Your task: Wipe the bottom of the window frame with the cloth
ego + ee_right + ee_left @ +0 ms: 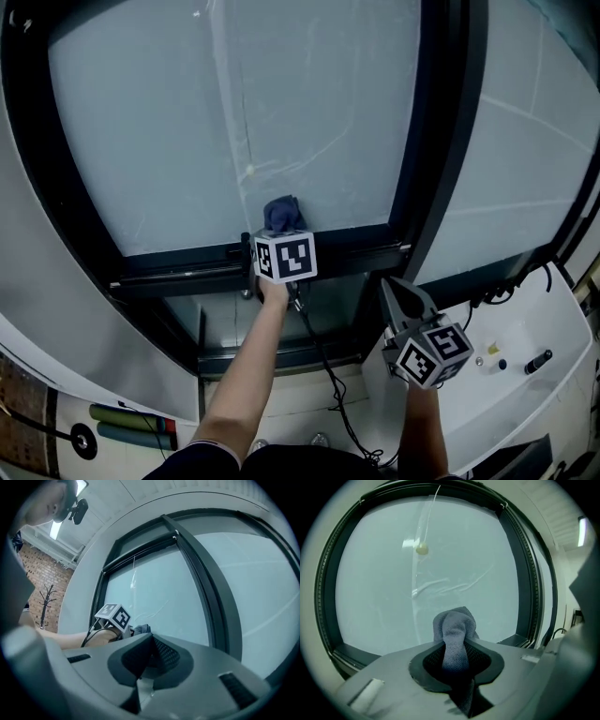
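Observation:
A bunched blue-grey cloth (282, 214) sticks out of my left gripper (281, 225), whose jaws are shut on it. The cloth's tip is at the glass just above the black bottom rail of the window frame (187, 267). In the left gripper view the cloth (454, 630) rises between the closed jaws against the pale pane. My right gripper (401, 302) hangs lower and to the right, near the black upright mullion (441, 141), shut with nothing between its jaws. From the right gripper view the left gripper's marker cube (114, 616) and the cloth (142, 629) show at the left.
A white sill or ledge (525, 375) at the right carries a small black item (537, 362) and cables. A black cable (323, 366) trails down from the left gripper. Tape lines and a small blob (421, 549) mark the glass. Green tubes (131, 427) lie at lower left.

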`<state>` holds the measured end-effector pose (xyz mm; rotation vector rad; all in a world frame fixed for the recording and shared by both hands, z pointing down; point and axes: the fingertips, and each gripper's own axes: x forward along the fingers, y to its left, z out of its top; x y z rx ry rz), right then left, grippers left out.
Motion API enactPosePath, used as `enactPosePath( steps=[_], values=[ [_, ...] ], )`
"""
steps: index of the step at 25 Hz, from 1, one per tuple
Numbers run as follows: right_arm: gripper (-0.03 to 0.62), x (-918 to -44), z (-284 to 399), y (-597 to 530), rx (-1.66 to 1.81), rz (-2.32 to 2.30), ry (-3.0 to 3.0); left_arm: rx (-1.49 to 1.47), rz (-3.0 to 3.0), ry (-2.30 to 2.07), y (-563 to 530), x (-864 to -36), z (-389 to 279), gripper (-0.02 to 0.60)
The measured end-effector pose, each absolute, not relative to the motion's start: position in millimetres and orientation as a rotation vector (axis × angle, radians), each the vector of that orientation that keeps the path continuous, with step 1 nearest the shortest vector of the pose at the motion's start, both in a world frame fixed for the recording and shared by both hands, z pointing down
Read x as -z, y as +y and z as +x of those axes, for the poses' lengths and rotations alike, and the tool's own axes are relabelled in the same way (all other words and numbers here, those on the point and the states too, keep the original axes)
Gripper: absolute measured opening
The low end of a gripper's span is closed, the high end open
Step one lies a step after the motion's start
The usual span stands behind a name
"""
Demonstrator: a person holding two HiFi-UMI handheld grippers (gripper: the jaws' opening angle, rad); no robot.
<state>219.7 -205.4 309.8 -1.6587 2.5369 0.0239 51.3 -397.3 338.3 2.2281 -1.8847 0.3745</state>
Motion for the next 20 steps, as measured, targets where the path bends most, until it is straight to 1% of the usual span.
enactPosePath(
  steps=[5, 9, 20],
  values=[
    [0.002, -322, 235, -207, 0.015, -1.681, 2.528, -0.514, 2.139, -1.902, -413, -383, 52, 0.081],
    [0.002, -332, 240, -211, 0.038, -1.695, 2.54, -0.548, 2.054, -1.91, -422, -411, 44, 0.083],
    [0.002, -342, 264, -207, 0.08, -1.753, 2.507, -0.648, 2.092, -1.862, -432, -424, 60, 0.08]
  ],
)
